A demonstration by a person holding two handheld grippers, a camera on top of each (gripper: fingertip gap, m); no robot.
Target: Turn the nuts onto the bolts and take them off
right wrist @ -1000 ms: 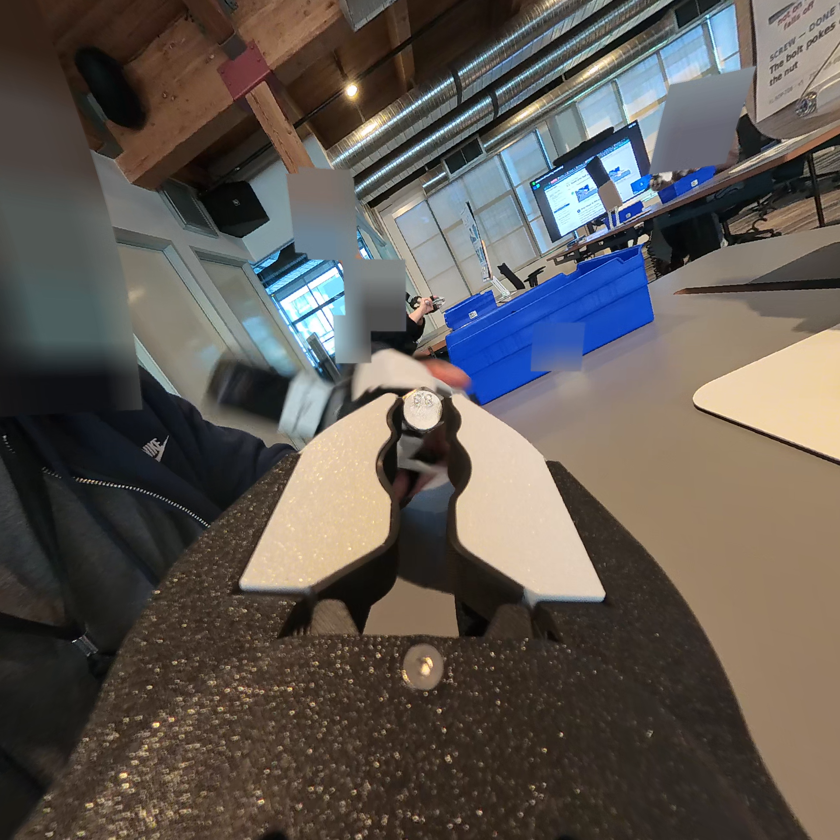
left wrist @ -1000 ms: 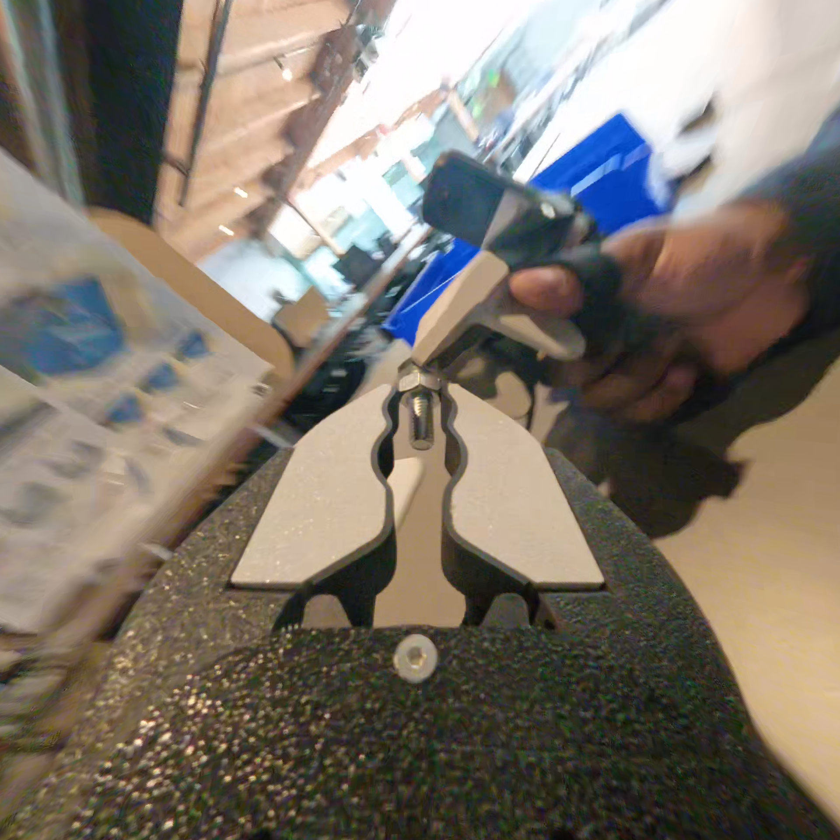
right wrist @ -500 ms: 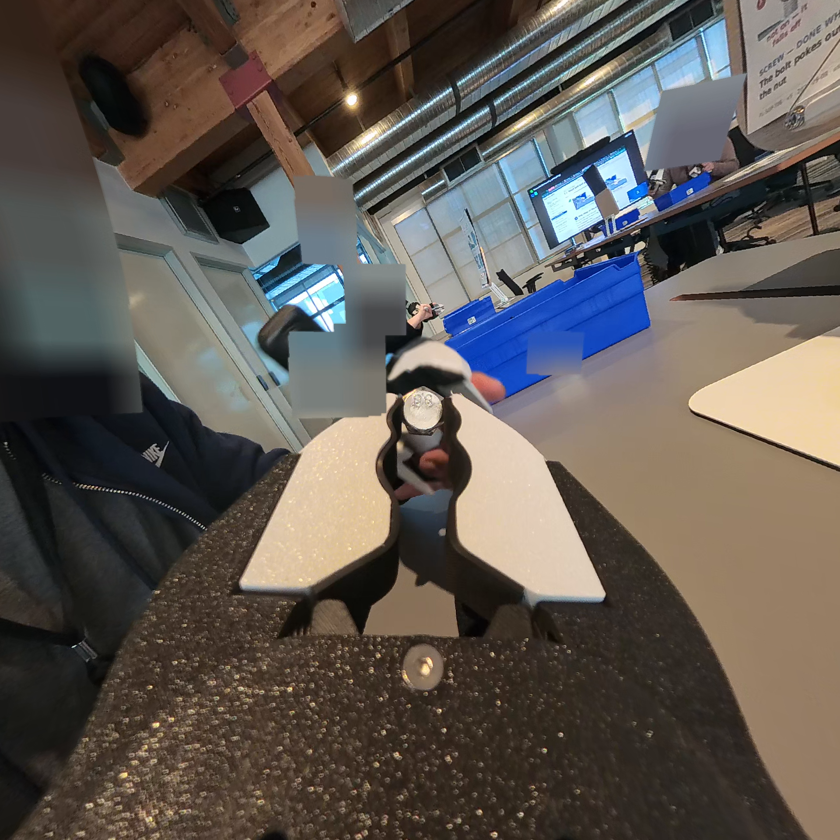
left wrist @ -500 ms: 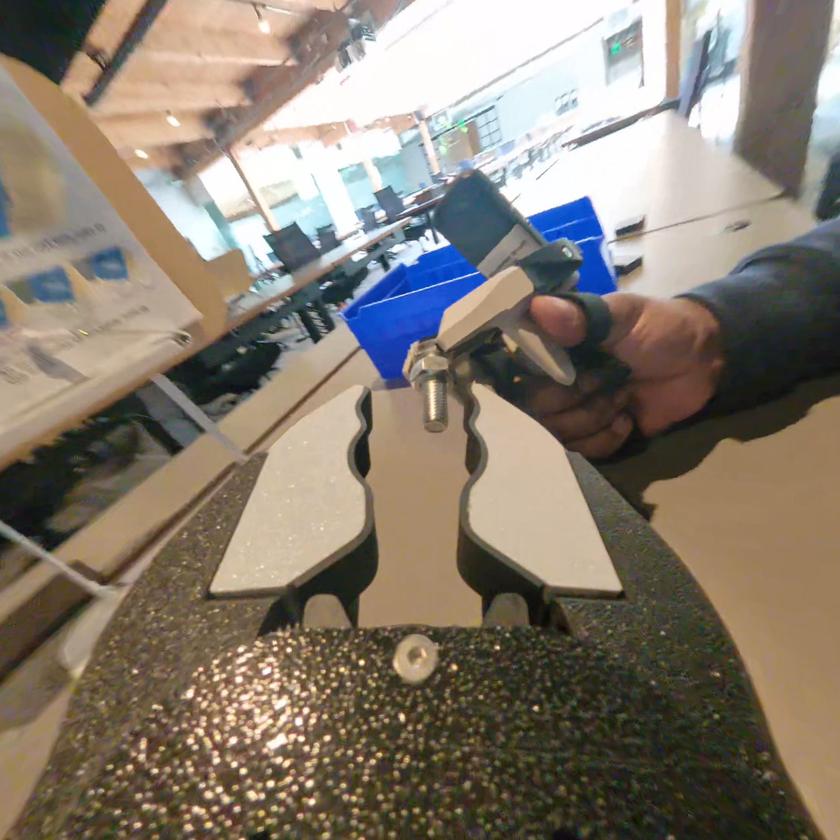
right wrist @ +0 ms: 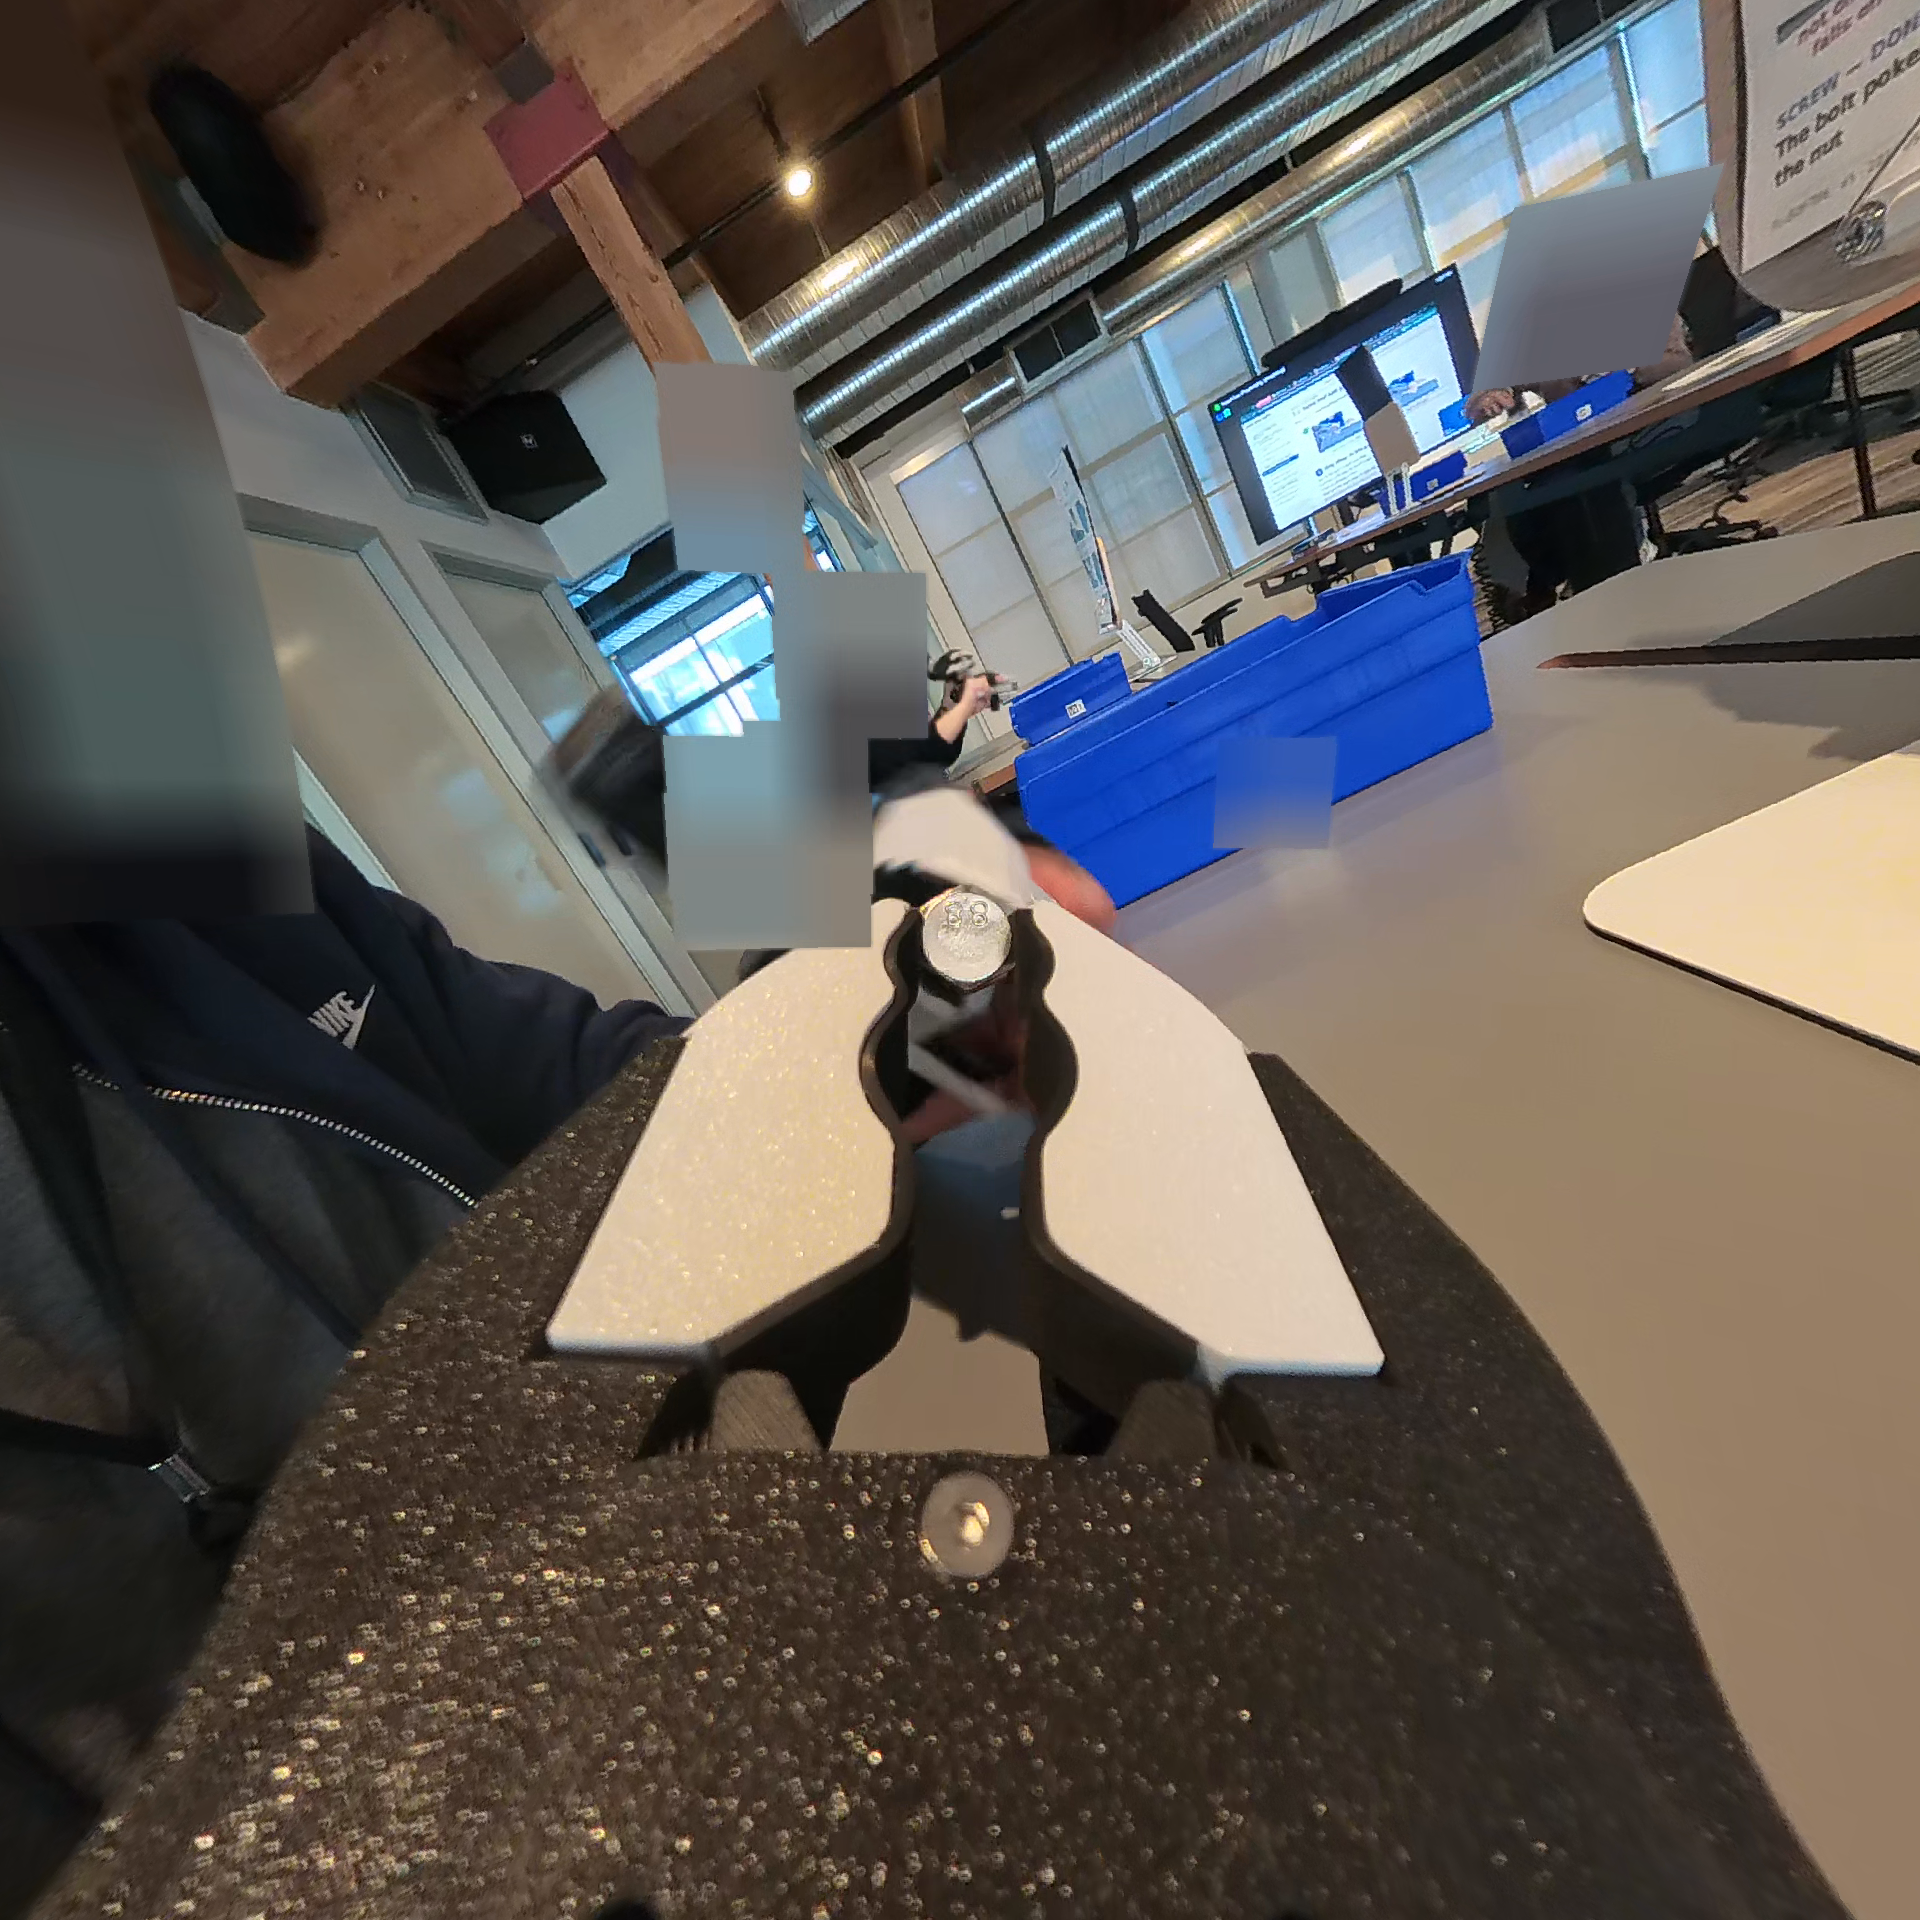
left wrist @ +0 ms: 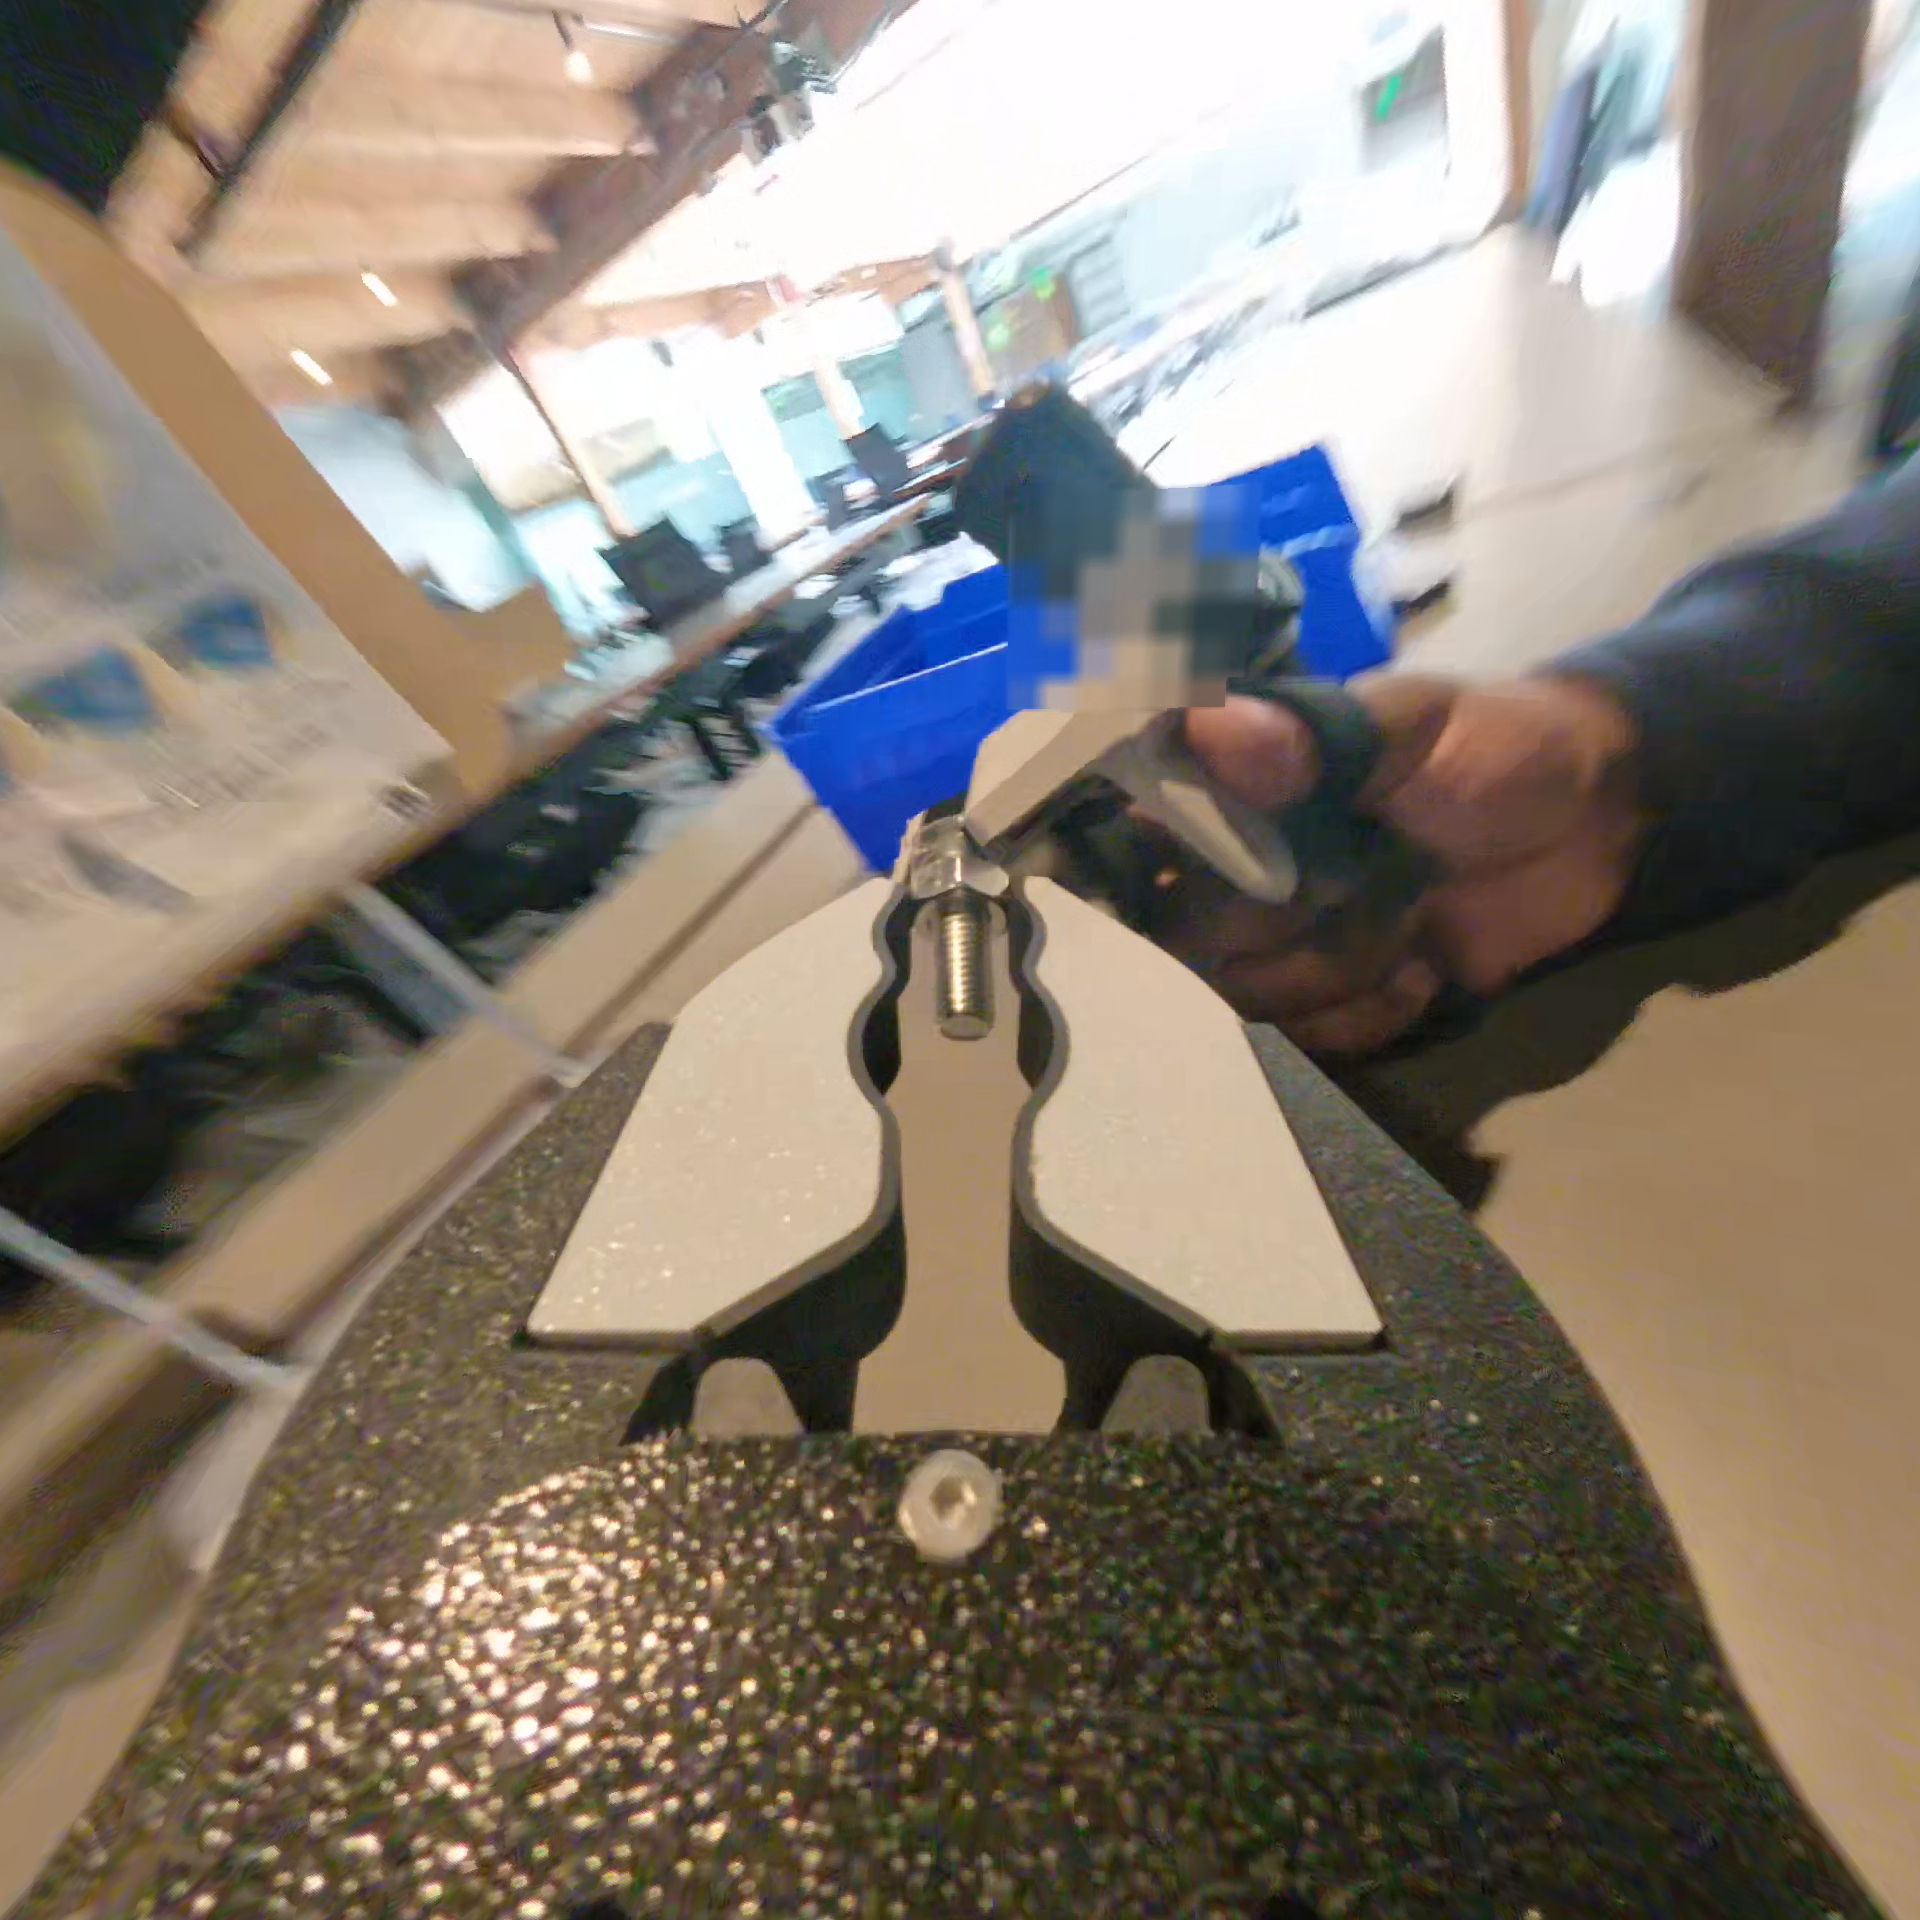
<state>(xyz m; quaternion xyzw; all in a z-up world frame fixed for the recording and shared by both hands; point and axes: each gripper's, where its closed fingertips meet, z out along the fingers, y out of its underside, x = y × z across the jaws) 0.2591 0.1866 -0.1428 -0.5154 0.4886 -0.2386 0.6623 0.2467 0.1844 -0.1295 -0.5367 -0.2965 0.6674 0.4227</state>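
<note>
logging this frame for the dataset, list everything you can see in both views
silver threaded steel bolt: one, silver, head clamped in the right hand-held gripper, shank pointing between the left one's fingers
silver hex nut: one, silver, on the bolt near the head
blue plastic bins: several, blue, far on the grey table
white mat: one, right table edge
monitor: one, background
left hand-held gripper: fingers close around the nut, grip unclear
right hand-held gripper: shut on bolt

Grey table (right wrist: pixel 1455 1091): blue bins (right wrist: pixel 1247 738), pale mat (right wrist: pixel 1787 914)
</note>
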